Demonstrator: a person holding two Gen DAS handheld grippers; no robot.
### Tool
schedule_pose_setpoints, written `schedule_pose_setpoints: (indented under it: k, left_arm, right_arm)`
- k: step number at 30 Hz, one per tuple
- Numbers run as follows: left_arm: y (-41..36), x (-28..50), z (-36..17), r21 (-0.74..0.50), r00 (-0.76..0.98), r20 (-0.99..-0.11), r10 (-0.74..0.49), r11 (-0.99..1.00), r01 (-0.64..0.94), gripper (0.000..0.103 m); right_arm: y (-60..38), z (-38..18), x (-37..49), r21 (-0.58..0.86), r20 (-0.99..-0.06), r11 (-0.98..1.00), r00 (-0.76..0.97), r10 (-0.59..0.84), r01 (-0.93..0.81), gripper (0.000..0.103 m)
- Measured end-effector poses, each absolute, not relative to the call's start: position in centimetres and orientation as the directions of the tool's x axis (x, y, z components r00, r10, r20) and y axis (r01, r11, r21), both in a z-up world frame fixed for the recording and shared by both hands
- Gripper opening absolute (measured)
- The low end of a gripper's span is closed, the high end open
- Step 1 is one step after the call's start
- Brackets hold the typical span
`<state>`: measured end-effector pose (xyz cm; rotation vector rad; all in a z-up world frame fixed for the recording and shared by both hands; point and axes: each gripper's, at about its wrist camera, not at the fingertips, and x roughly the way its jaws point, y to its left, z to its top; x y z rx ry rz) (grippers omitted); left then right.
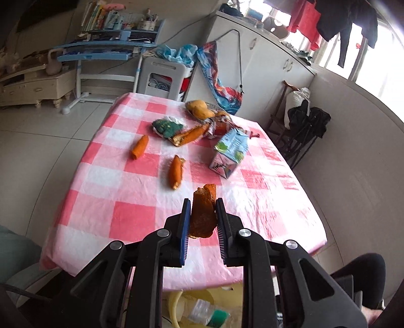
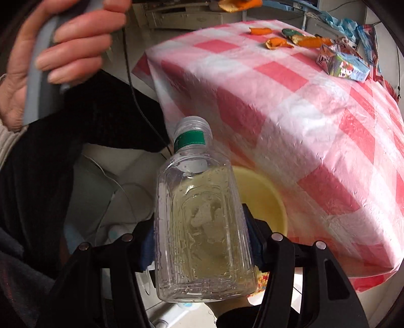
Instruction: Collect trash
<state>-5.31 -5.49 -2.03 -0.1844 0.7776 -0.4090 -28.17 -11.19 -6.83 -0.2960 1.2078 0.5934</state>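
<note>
Left tongs (image 1: 203, 212) clamped on orange peel (image 1: 203, 214) above bench (image 1: 131, 217), right tongs (image 2: 202, 242) gripping clear bottle (image 2: 202, 227) over yellow bin (image 2: 265, 199).

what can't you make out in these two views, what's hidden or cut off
- Yellow bin, right wrist view: the clear bottle held by the right gripper hides most of it, so its contents are unknown.
- Same bin, left wrist view: the left gripper, shut on a peel, and the table edge cover most of it.
- Snack wrapper, left wrist view: print too small and blurred.
- Peel at the top, right wrist view: cut off by the frame.
</note>
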Motion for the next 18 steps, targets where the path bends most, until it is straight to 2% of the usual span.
schedule_pose_setpoints:
  k: [2,6,12,17,18]
  left_arm:
    - [-6.5,-6.7,-2.6,-0.295,0.609,-0.660,-0.440,0.897,0.329,0.019]
    - [-8.7,-8.9,-4.7,-0.264,0.524,-0.724,-0.448,0.882,0.390,0.019]
    - [-12.3,-11.5,-10.2,-0.242,0.313,-0.858,-0.408,0.857,0.455,0.020]
    - [-12.4,-13.6,-12.1,-0.222,0.279,-0.891,-0.358,0.880,0.419,0.055]
    - [-11.7,-13.9,-12.2,-0.239,0.283,-0.889,-0.360,0.892,0.382,0.057]
  right_arm:
    - [-12.2,-6.2,-27.7,0.067,-0.931,0.844,0.271,0.245,-0.533,0.064]
    - [-15.9,-2.6,-27.2,0.089,-0.866,0.913,0.422,0.268,-0.398,0.076]
    - [-21.7,0.7,-26.0,0.312,-0.739,0.926,0.559,0.377,-0.212,0.080]
    - [-23.5,1.4,-25.8,0.441,-0.684,0.884,0.580,0.442,-0.153,0.080]
    - [-23.9,1.6,-25.8,0.462,-0.675,0.875,0.581,0.455,-0.148,0.080]
